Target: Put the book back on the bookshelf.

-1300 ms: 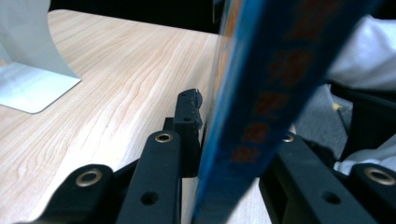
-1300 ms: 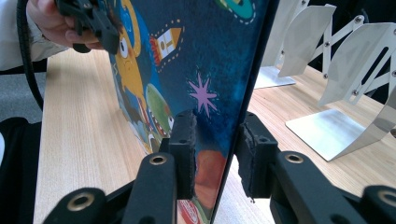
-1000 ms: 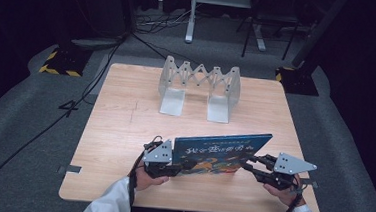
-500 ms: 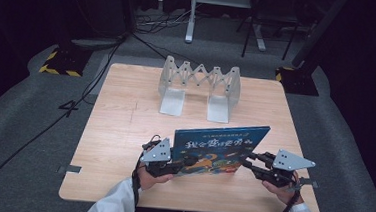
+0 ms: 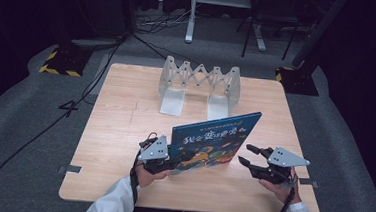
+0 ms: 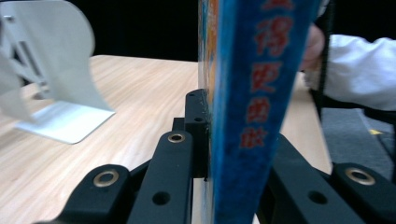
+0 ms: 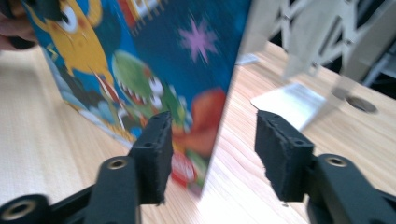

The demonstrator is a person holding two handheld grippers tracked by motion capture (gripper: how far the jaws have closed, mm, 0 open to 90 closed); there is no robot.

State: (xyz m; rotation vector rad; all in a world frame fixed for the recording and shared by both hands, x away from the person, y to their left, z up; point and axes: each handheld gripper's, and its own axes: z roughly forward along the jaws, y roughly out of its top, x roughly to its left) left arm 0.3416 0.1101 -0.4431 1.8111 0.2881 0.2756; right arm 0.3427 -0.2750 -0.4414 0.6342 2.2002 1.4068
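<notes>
Left gripper (image 5: 172,162): sitting at lower centre-left of the high view, its jaws pinching the left end of the picture book; in the left gripper view (image 6: 205,135) the two black jaws are pressing on either side of the book's blue spine.
Right gripper (image 5: 248,156): hovering at lower right of the high view, its jaws spread and having just been opening; in the right gripper view (image 7: 210,154) the book's lower corner is standing between the pads without either pad pressing on it.
Picture book (image 5: 213,140): standing upright on its long edge at lower centre of the high view, cover facing the person, its right end rising higher in the frame than its left; the right gripper view (image 7: 154,65) is showing cartoon monsters on a dark blue cover.
Book rack (image 5: 200,84): standing at upper centre of the high view, a pale zigzag stand well apart from the book.
Table (image 5: 120,121): light wood, carrying the rack and the book's lower edge.
Hands: a white-sleeved hand (image 5: 146,176) is gripping the left tool at the bottom of the high view, another (image 5: 283,190) is gripping the right tool.
</notes>
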